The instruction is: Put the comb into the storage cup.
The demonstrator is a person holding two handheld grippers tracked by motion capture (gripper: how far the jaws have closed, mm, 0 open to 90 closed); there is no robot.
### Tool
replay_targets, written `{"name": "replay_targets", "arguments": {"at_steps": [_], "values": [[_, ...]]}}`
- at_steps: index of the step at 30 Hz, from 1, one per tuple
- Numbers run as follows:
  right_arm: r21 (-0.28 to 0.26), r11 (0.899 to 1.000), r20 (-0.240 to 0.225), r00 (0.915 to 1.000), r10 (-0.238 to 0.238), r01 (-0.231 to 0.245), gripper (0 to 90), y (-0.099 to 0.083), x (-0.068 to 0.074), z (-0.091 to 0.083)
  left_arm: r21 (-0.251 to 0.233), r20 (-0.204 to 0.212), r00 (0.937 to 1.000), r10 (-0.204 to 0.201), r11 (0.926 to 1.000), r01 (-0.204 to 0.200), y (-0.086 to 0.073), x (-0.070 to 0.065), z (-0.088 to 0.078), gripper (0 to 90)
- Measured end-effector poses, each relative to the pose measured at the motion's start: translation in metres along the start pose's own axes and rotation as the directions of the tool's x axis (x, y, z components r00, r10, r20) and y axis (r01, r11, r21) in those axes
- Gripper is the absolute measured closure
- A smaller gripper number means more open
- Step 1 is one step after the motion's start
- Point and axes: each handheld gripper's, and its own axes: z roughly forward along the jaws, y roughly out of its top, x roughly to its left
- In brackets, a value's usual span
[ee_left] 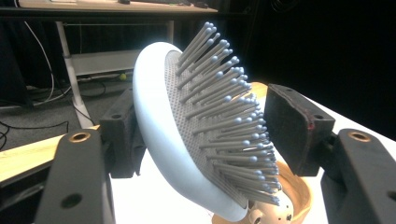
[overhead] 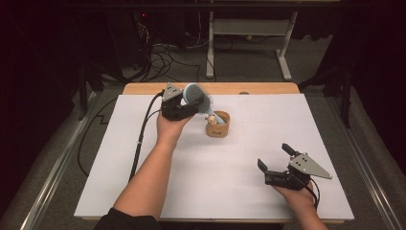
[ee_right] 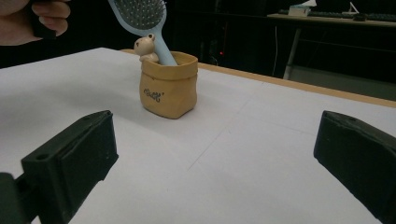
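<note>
The chief risk was judged to lie in the release. The hairbrush [overhead: 196,96] stood handle-down in the tan pouch-shaped holder [overhead: 218,125] and leaned well away from upright, its head overhanging the holder on the side of the left gripper [overhead: 184,103]. With support taken away, the brush could tip further and carry the small holder over with it — the holder looked light and narrow-based. A jaw catching the bristles on withdrawal could be expected to drag the brush out again.

Nearest the person, the right gripper [overhead: 276,160] was held low over the white table sheet [overhead: 143,191], well apart from the holder and on its near right. Its jaws were spread wide and nothing lay between them; in the right gripper view only bare sheet was seen in the gap, with the holder farther off.

Beyond it, the holder stood on the sheet with a small bear figure [ee_right: 146,46] at its rim, touching the brush handle.

Farthest, just beside the holder on its far left, the left gripper was held around the brush head. Its jaws were parted about halfway — the back of the head was seen resting against one pad [ee_left: 122,135], while the other pad [ee_left: 294,126] stood just clear of the bristle tips. The brush was therefore judged let go rather than clamped.
</note>
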Motion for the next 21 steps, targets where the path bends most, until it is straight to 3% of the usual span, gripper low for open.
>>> {"name": "replay_targets", "arguments": {"at_steps": [10, 21], "values": [[0.000, 1.000, 0.000, 1.0000, 0.000, 0.000, 0.0, -0.0001, -0.0001, 0.0001, 0.011, -0.015, 0.9999, -0.005, 0.9999, 0.005, -0.0003, 0.0019, 0.0009, 26.2], [0.002, 1.000, 0.001, 1.0000, 0.000, 0.000, 0.0, -0.0004, -0.0001, 0.0004, 0.038, -0.004, 1.0000, 0.002, 0.9993, -0.002, -0.0010, 0.0019, -0.0018, 3.9]]}}
